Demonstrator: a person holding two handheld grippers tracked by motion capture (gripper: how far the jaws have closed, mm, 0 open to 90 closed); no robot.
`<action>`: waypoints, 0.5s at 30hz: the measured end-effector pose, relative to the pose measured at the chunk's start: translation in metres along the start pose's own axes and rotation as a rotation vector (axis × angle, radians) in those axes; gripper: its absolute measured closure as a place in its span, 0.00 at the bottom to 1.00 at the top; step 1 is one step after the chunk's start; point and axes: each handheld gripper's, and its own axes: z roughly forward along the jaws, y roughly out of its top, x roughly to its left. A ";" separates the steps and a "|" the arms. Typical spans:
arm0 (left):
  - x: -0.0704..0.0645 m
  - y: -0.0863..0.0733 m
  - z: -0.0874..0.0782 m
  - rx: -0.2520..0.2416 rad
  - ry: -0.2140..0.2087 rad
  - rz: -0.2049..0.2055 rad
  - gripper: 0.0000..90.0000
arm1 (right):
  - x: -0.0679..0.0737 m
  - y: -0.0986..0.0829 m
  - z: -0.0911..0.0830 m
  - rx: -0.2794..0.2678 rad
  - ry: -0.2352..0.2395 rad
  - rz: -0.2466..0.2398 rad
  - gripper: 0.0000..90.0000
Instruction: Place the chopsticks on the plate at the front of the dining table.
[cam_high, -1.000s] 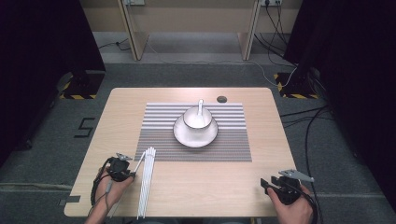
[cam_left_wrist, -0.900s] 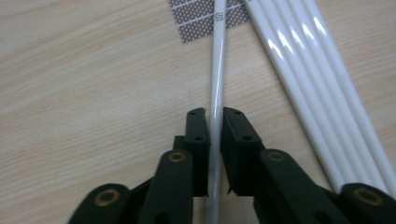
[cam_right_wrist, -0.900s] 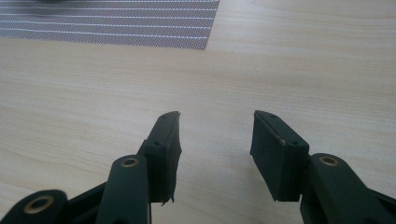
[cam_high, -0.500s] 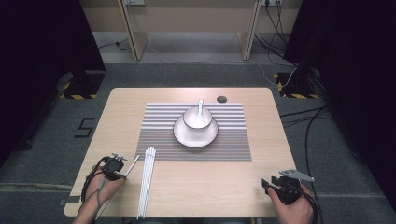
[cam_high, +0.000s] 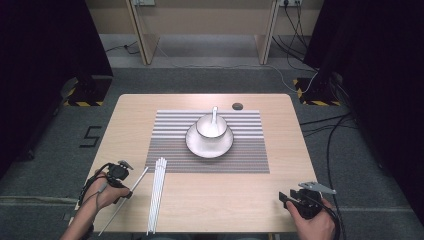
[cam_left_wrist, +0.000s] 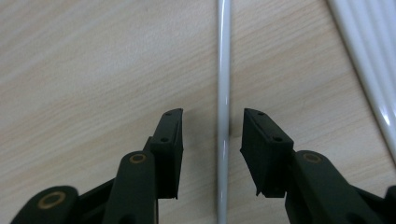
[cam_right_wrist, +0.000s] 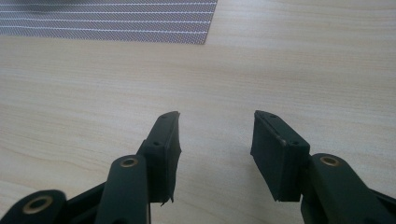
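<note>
A single white stick (cam_left_wrist: 223, 93) lies on the wooden table between the open jaws of my left gripper (cam_left_wrist: 212, 122); neither jaw touches it. In the high view that stick (cam_high: 131, 190) runs diagonally at the table's front left, beside my left gripper (cam_high: 125, 189). A bundle of several white sticks (cam_high: 156, 192) lies just to its right, also seen as the white sticks (cam_left_wrist: 369, 56) at the edge of the left gripper view. My right gripper (cam_right_wrist: 215, 126) is open over bare wood near the front right corner (cam_high: 286, 198).
A striped grey placemat (cam_high: 250, 145) covers the table's middle, with a white bowl (cam_high: 210, 126) holding a spoon (cam_high: 214, 113) on a white plate (cam_high: 194, 145). A small dark disc (cam_high: 237, 105) sits behind the mat. The mat's corner (cam_right_wrist: 187, 28) appears ahead of my right gripper.
My left gripper has shifted left and toward the near edge, and one stick now lies apart from the bundle, between its jaws. The right gripper has stayed put.
</note>
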 end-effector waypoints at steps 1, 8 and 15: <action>0.000 0.001 0.000 0.001 -0.012 0.015 0.66 | 0.000 0.000 0.000 0.001 0.000 -0.002 0.58; -0.003 0.004 0.002 0.025 0.003 0.051 0.79 | -0.001 0.000 0.000 0.007 0.005 0.003 0.57; -0.003 0.005 0.009 0.063 -0.016 0.053 0.81 | -0.001 -0.001 0.000 0.011 0.004 0.005 0.57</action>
